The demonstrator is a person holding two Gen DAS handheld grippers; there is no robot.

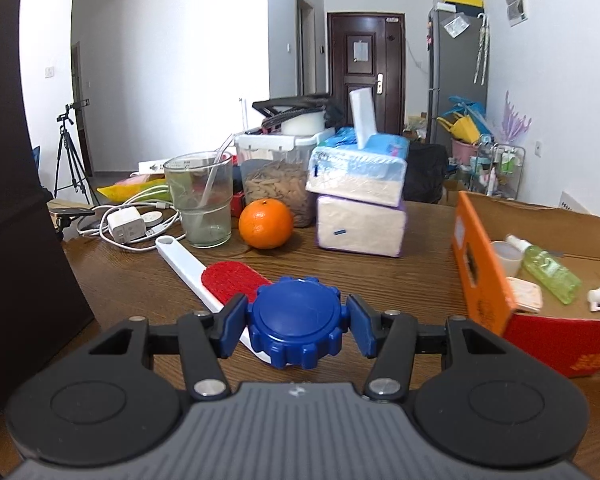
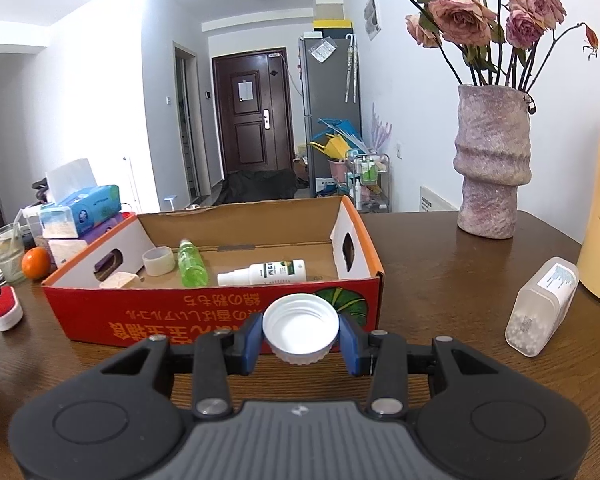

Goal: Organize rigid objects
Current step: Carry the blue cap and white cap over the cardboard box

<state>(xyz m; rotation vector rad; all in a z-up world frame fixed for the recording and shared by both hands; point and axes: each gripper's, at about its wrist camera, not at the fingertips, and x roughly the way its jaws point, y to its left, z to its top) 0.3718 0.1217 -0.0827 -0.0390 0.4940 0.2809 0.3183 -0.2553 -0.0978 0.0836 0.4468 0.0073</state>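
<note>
A: Item one, left gripper (image 1: 296,326); state?

B: Blue pads pressed on a round blue ridged plastic lid (image 1: 295,322), held just above the brown wooden table (image 1: 140,280); beneath it, toward 11 o'clock, a white-handled brush with a red pad (image 1: 220,278).

A: Beyond that?

B: At 12 o'clock an orange (image 1: 265,223); at 11 o'clock a clear glass with a straw (image 1: 201,200); at 1 o'clock two stacked tissue packs (image 1: 358,200); at 3 o'clock the open orange-and-red cardboard box (image 1: 480,280).

A: Item two, right gripper (image 2: 301,334)?

B: Jaws narrow, clamped on a white ribbed plastic cap (image 2: 301,330), hollow side up, in front of the box; inside, a green transparent bottle (image 2: 192,266), a white spray bottle (image 2: 266,272), a roll of clear tape (image 2: 159,261).

A: Surroundings?

B: At 3 o'clock a clear tub of white beads (image 2: 540,306), lying tilted; at 1 o'clock a mottled pink ceramic vase (image 2: 492,160) of dried roses.
</note>
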